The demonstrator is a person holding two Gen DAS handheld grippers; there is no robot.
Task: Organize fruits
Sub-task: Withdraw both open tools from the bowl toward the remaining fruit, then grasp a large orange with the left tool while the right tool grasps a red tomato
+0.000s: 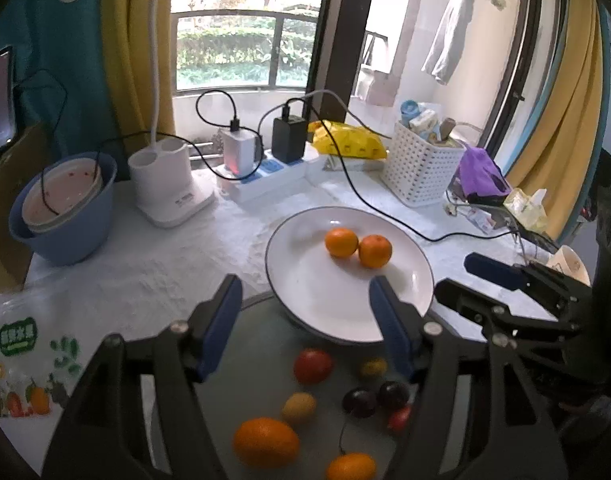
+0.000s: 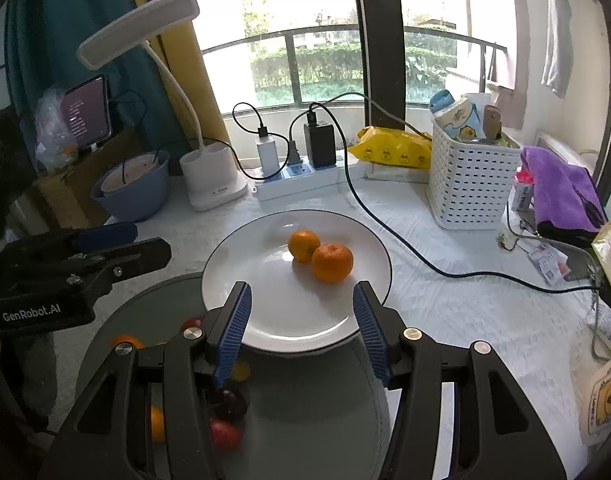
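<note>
Left tongs: the left tongs (image 1: 305,320) stand apart with nothing between the blue pads, above the near rim of the white round plate with a thin dark edge (image 1: 297,280).
Right tongs: the right tongs (image 2: 303,322) are also apart and empty, framing the near half of the same plate (image 2: 241,264); in the left wrist view they show at the right, just beside the plate's right rim.
Oranges on plate: two small round oranges touch each other near the plate's middle, the left orange (image 1: 341,242) and the right orange (image 1: 375,251); both lie ahead of the pads of either tongs, clear of them.
Loose fruit: on the round grey glass tray (image 1: 261,360), under and behind the left tongs, lie a red tomato (image 1: 312,365), a small yellow fruit (image 1: 372,367), two dark plums (image 1: 375,398), a tan oval fruit (image 1: 299,407), a large oval orange fruit (image 1: 265,442) and another small orange (image 1: 351,467).
Edges: the plate's near rim overlaps the tray's far edge.
Open room: bare white bench (image 2: 465,312) lies right of the plate, crossed by a black cable (image 2: 405,240); left of the plate the cloth is bare up to the blue plastic bowl (image 1: 65,232).
Far side: a white lamp base (image 1: 169,188), a white power strip with chargers (image 1: 265,176) and a white perforated basket (image 1: 421,168) stand behind the plate, well apart from it.
</note>
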